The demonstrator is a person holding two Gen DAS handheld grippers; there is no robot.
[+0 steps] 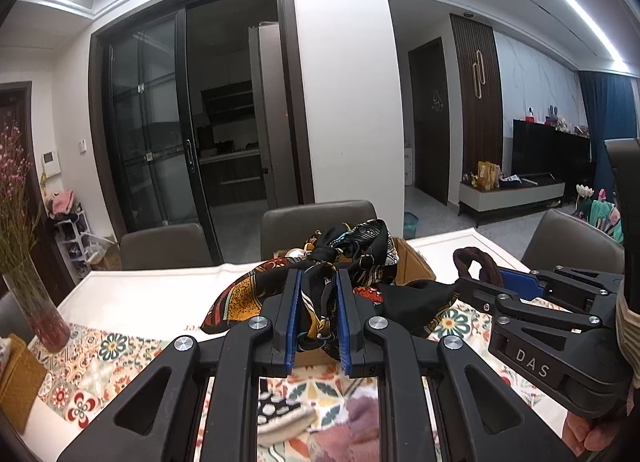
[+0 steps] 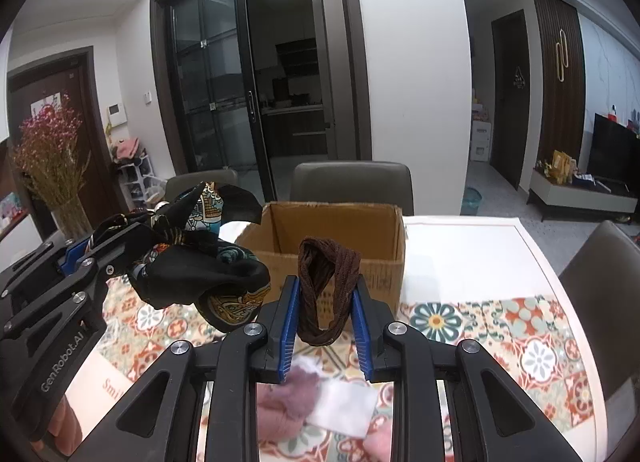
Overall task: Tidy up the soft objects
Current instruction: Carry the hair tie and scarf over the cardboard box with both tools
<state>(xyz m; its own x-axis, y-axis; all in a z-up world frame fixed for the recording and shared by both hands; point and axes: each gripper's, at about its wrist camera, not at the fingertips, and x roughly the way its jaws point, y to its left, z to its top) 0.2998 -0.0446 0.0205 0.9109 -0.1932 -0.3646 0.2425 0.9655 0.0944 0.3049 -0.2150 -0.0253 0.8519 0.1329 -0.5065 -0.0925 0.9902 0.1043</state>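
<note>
My left gripper [image 1: 319,294] is shut on a black patterned silk scarf [image 1: 352,250], held above the table in front of an open cardboard box [image 1: 416,262]. The scarf also shows at the left of the right wrist view [image 2: 200,274], hanging from the left gripper [image 2: 120,258]. My right gripper [image 2: 326,310] is shut on a brown braided headband [image 2: 326,294], held just in front of the box [image 2: 340,238]. The right gripper [image 1: 496,278] and headband [image 1: 476,262] show at the right of the left wrist view.
A pink fluffy item [image 2: 284,402] and a white cloth [image 2: 344,410] lie on the patterned runner [image 2: 500,326] below the grippers. A vase of dried flowers [image 1: 32,294] stands at the table's left. Grey chairs [image 2: 352,181] line the far side and right end.
</note>
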